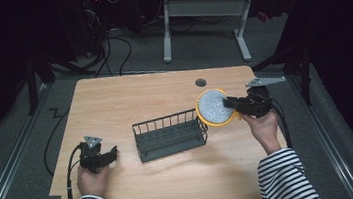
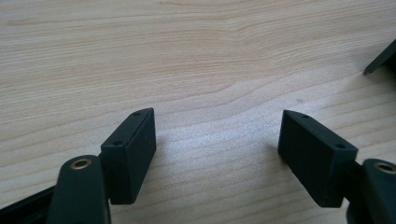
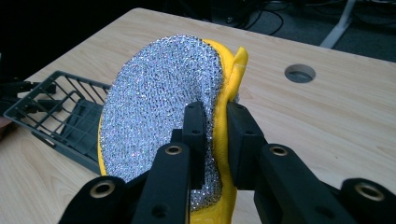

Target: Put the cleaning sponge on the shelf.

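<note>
A round scouring pad (image 3: 159, 112), silver mesh on a yellow backing, is clamped on edge by the right gripper (image 3: 212, 135) and held above the table (image 1: 173, 180), just right of the wire basket (image 1: 171, 135). The carrying step appears under way; lowering into the basket is called for next. The left gripper (image 2: 217, 149) is rested wide open and empty at the near left.

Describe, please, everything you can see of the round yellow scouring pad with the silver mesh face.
The round yellow scouring pad with the silver mesh face is a soft disc: glittery metallic mesh on one side, yellow spongy backing and rim on the other. It stands on edge in the air, clamped near its lower edge by the right gripper, one jaw on the mesh, one on the yellow. It hangs beside the right end of the dark wire basket, above the wooden table.
</note>
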Tool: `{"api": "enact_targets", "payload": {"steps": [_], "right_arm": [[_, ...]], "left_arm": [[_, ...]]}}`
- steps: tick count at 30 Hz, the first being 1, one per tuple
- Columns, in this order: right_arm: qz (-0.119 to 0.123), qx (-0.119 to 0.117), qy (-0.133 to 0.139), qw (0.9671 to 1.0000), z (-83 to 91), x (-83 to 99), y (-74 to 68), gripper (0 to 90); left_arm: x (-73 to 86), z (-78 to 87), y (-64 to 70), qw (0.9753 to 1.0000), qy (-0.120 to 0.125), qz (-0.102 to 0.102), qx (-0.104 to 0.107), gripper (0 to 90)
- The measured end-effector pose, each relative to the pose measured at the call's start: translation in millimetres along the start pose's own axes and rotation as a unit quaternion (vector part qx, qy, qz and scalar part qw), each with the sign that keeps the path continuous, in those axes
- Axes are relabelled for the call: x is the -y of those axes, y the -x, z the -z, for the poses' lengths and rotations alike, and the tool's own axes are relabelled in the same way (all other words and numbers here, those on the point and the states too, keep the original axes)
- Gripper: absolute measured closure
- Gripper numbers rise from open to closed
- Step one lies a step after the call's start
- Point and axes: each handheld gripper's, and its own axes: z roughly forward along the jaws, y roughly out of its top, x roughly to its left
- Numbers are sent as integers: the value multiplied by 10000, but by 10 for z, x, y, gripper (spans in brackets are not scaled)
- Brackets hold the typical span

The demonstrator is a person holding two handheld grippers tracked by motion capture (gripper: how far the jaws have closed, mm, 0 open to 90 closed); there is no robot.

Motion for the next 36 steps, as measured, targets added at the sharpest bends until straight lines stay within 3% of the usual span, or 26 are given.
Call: {"api": "enact_targets", "payload": {"steps": [8,17,27,36], "right_arm": [[146,-251,36,9996,-180,-153,-194,792],[340,-486,-91,9982,-510,-291,-429,792],[485,-569,-352,9966,-830,-264,-565,791],[613,-593,-472,9952,-981,-207,-643,787]], "left_arm": [[1,1,1,10000,0,3,0,283],[1,2,2,10000,-4,-2,10,279],[2,2,3,10000,-5,-3,12,277],[2,1,4,10000,1,-1,8,277]]}}
